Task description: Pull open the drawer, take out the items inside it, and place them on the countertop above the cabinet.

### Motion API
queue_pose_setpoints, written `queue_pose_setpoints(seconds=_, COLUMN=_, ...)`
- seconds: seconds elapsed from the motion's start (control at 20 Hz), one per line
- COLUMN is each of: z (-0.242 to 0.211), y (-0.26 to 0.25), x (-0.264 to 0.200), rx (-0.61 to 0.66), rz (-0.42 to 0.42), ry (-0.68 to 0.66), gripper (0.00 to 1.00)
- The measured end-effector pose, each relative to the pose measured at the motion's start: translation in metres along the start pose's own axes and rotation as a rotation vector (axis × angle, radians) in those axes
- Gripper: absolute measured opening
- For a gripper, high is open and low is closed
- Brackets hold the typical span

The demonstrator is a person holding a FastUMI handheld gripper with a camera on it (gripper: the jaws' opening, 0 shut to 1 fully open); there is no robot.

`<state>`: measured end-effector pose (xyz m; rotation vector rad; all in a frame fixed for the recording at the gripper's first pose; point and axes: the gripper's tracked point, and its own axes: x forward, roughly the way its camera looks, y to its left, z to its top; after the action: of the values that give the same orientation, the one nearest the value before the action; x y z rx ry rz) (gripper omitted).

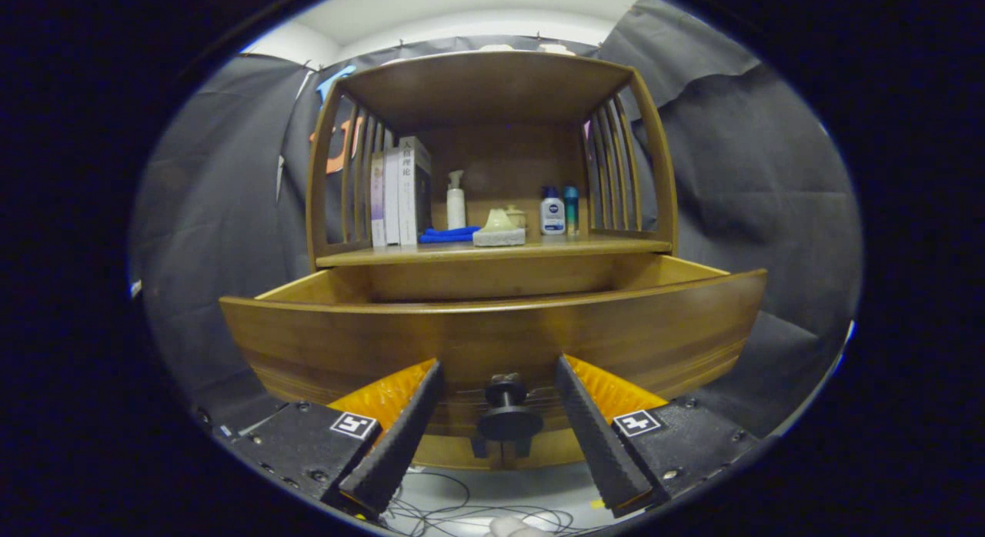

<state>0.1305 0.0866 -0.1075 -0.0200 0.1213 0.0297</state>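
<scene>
The wooden drawer (pixel 492 337) stands pulled out toward me from the cabinet, its curved front panel close ahead. Its black knob (pixel 508 414) sits between my two fingers, touching neither. My gripper (pixel 499 371) is open, the dark ridged fingers (pixel 400 437) spread to either side of the knob. The drawer's inside is hidden behind its front panel. Above it runs the countertop (pixel 600 246), a wooden shelf under a curved wooden canopy.
On the countertop stand three books (pixel 399 191) at the left, a white pump bottle (pixel 456 202), a blue cloth (pixel 448 235), a pale soap dish (pixel 499 229), a white bottle (pixel 552 212) and a teal one (pixel 570 208). Cables (pixel 439 506) lie on the floor below.
</scene>
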Motion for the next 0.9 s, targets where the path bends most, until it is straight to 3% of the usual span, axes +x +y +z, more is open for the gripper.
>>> queue_pose_setpoints(seconds=0.9, z=0.027, y=0.006, x=0.122, rx=-0.069, rz=-0.045, ry=0.001, gripper=0.98)
